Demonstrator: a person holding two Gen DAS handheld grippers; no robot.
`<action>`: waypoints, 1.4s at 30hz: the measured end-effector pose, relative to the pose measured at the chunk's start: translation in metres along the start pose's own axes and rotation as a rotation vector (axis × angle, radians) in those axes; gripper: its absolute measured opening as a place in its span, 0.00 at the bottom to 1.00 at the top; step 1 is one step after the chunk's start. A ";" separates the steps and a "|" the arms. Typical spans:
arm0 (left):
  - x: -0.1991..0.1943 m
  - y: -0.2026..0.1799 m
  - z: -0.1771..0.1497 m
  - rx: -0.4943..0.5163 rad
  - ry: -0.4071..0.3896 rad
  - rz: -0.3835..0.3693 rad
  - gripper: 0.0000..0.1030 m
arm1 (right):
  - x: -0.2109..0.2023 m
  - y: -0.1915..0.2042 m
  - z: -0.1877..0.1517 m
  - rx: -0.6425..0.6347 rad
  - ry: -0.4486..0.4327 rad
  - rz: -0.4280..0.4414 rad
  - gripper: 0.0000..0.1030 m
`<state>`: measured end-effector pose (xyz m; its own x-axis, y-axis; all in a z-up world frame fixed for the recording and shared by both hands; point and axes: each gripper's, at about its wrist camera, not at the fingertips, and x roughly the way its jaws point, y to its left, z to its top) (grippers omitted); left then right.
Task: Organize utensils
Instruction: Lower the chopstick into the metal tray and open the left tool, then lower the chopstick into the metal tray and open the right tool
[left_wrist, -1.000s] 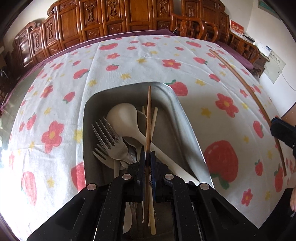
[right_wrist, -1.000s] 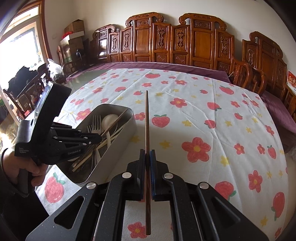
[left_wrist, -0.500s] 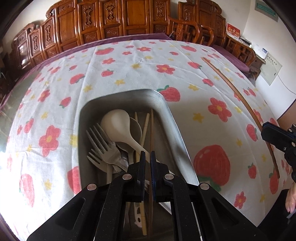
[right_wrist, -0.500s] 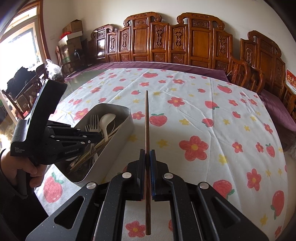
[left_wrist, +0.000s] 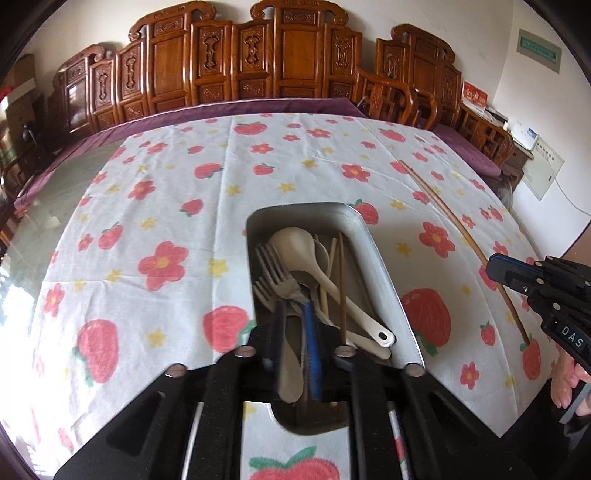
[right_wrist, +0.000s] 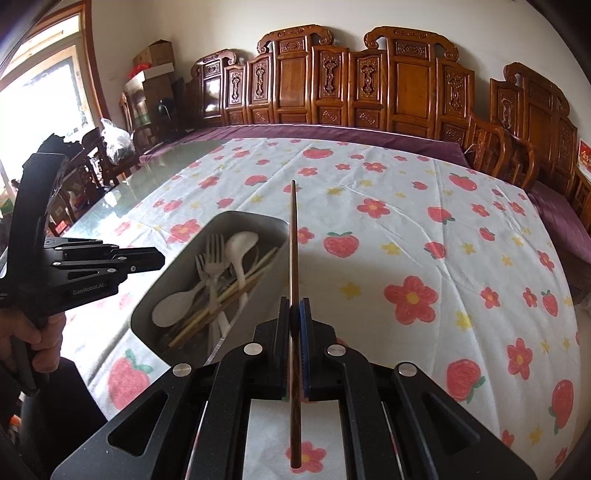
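Note:
A metal tray (left_wrist: 384, 273) (right_wrist: 177, 266) on the flowered tablecloth holds forks (left_wrist: 275, 275), white spoons (left_wrist: 295, 243) and several chopsticks (left_wrist: 341, 280). My left gripper (left_wrist: 295, 321) hangs over the tray's near end, its jaws a little apart and empty; it also shows in the right wrist view (right_wrist: 147, 260), left of the tray. My right gripper (right_wrist: 294, 306) is shut on a dark brown chopstick (right_wrist: 293, 236), held in the air just right of the tray. The same chopstick (left_wrist: 458, 236) and right gripper (left_wrist: 495, 269) show at the right of the left wrist view.
Carved wooden chairs (right_wrist: 369, 85) line the table's far side. A glass tabletop (right_wrist: 140, 192) lies bare left of the cloth. The person's hands (right_wrist: 37, 332) hold both gripper handles.
My left gripper has let go of a chopstick, which now lies in the tray, then opened slightly and pulled back and up. My right gripper has brought its chopstick closer to the tray.

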<state>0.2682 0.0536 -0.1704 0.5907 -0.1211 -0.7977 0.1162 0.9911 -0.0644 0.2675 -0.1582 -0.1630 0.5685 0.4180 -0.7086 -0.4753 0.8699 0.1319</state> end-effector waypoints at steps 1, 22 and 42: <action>-0.004 0.003 -0.001 -0.004 -0.007 0.006 0.33 | 0.002 0.006 0.001 -0.007 0.004 0.004 0.06; -0.046 0.055 -0.001 -0.061 -0.078 0.069 0.82 | 0.093 0.071 0.016 0.038 0.165 0.111 0.06; -0.027 0.066 -0.007 -0.061 -0.048 0.084 0.82 | 0.121 0.077 0.016 0.037 0.199 0.123 0.07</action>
<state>0.2541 0.1222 -0.1571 0.6340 -0.0383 -0.7724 0.0170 0.9992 -0.0357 0.3104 -0.0360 -0.2276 0.3627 0.4650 -0.8076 -0.5055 0.8262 0.2487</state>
